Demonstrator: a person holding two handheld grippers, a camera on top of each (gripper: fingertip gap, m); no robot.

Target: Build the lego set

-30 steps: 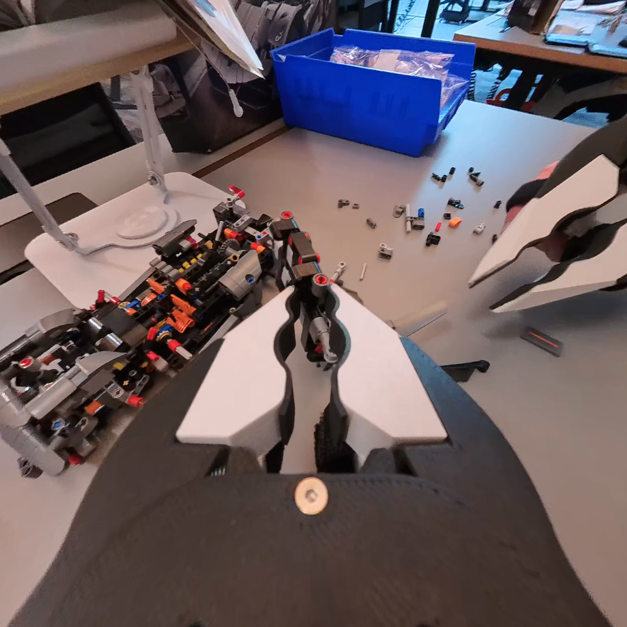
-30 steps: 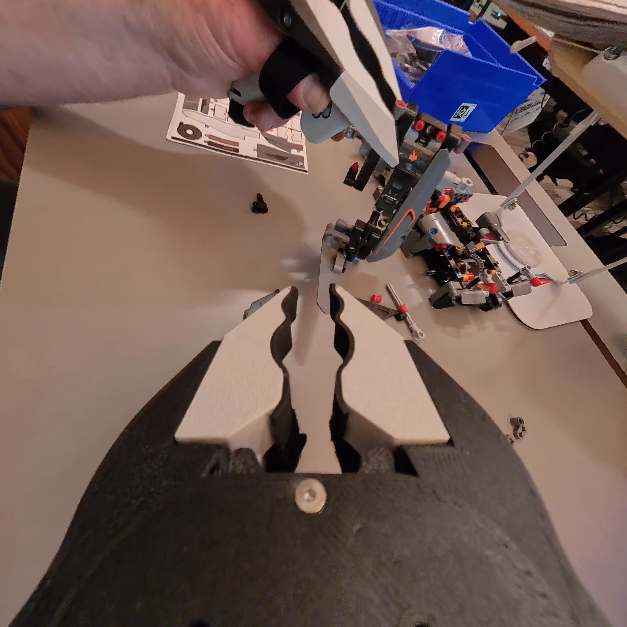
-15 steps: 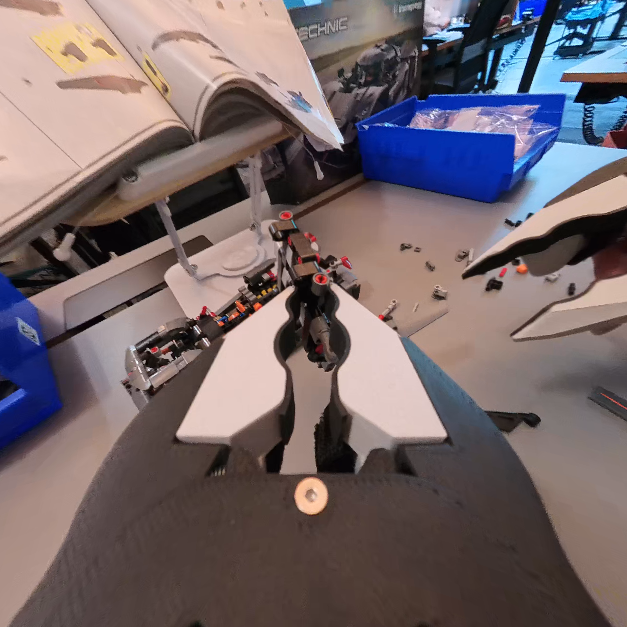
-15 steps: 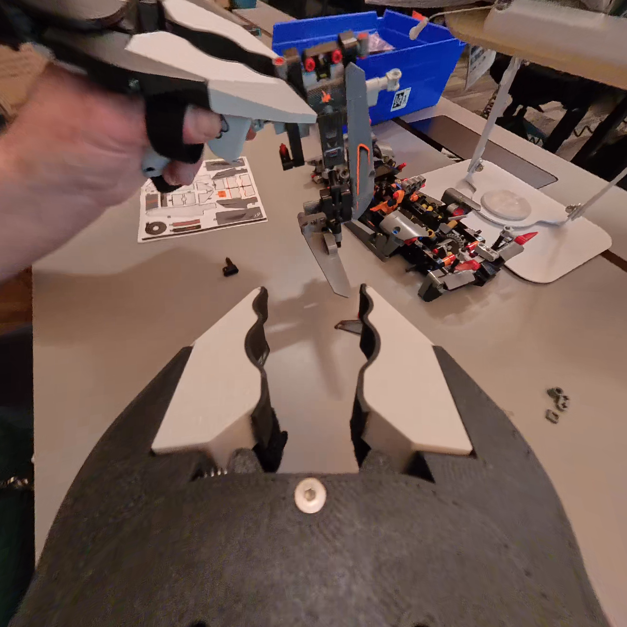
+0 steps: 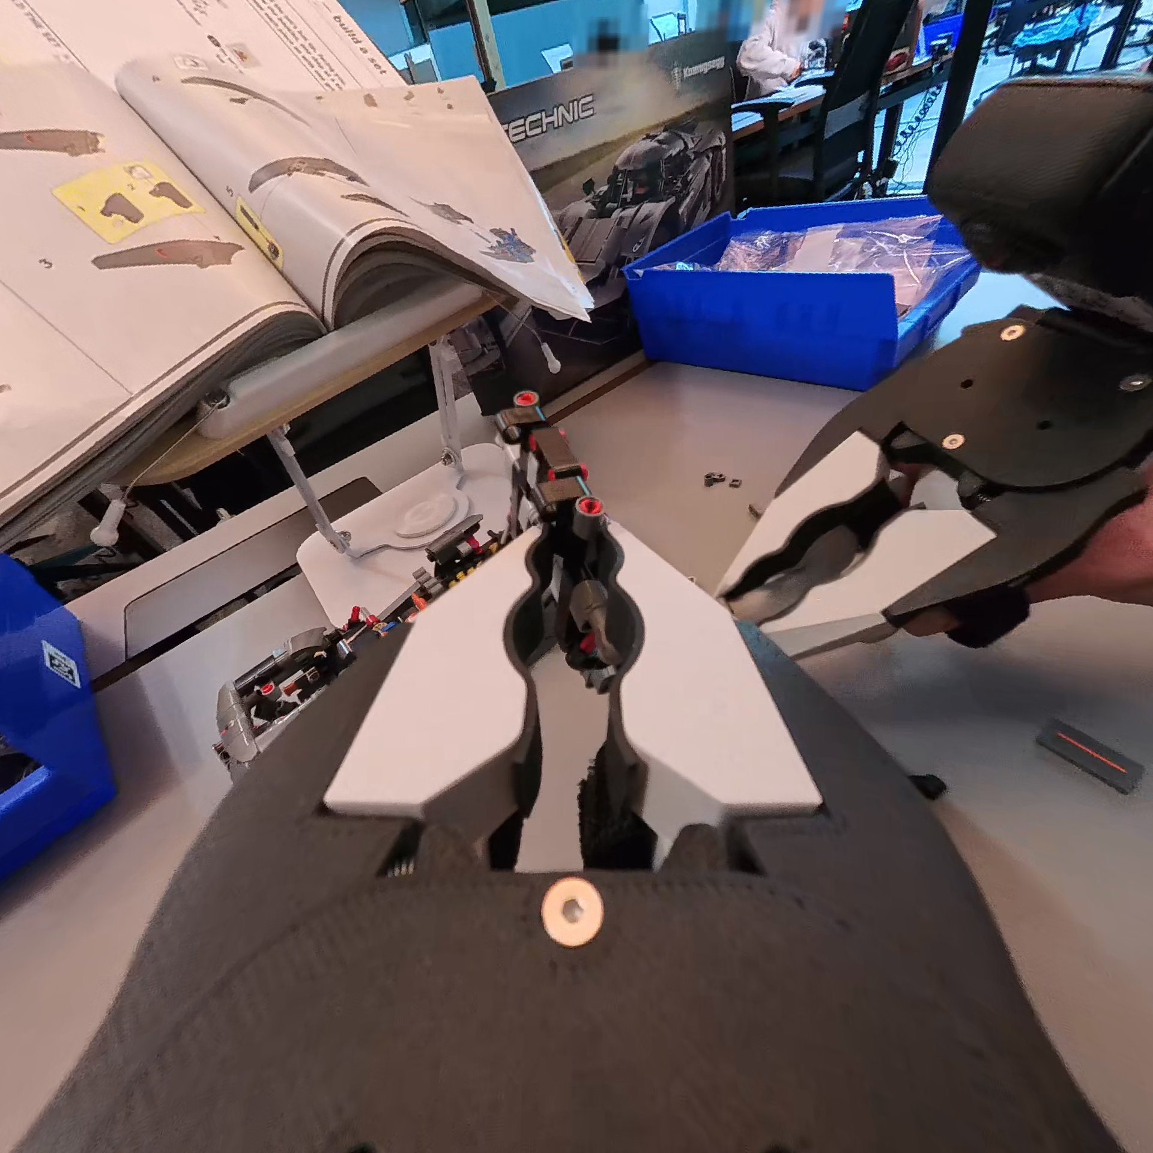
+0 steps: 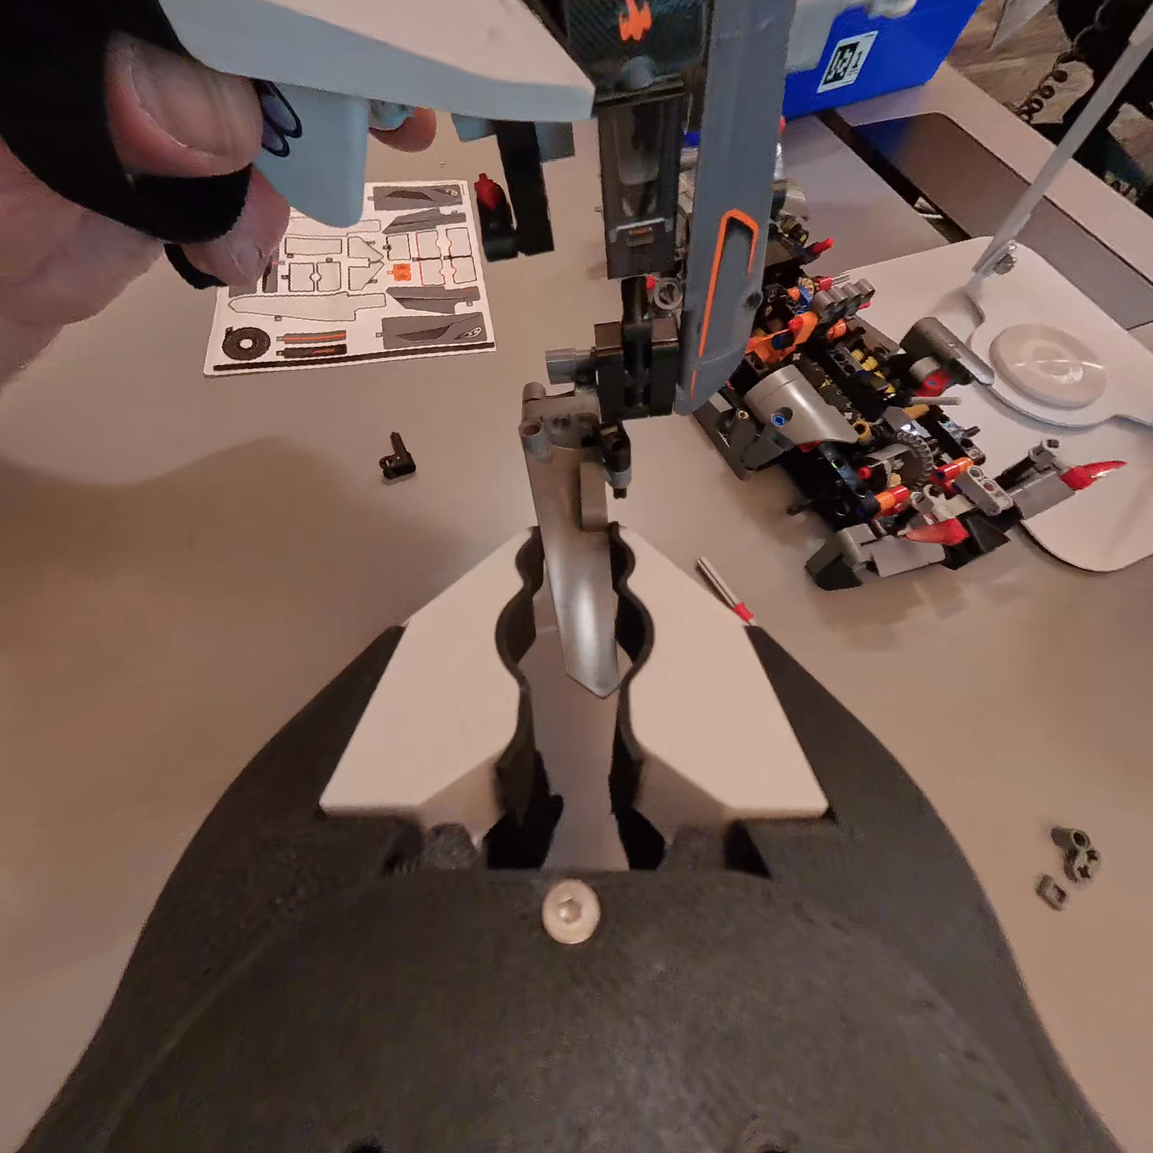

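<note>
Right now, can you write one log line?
left gripper: shut on door piece | right gripper: around its grey blade | car: on table

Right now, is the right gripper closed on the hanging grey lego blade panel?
Not closed. The right gripper brackets the grey blade panel, but a gap shows beside it. The left gripper holds the assembly above.

A blue bin (image 5: 780,324) of plastic bags sits beside a white stand base (image 6: 1060,387).

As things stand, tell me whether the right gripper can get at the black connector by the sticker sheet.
Probably not straight away: the right gripper straddles the grey panel of the sub-assembly the left gripper holds. Once backed off, the black connector lies uncovered.
</note>
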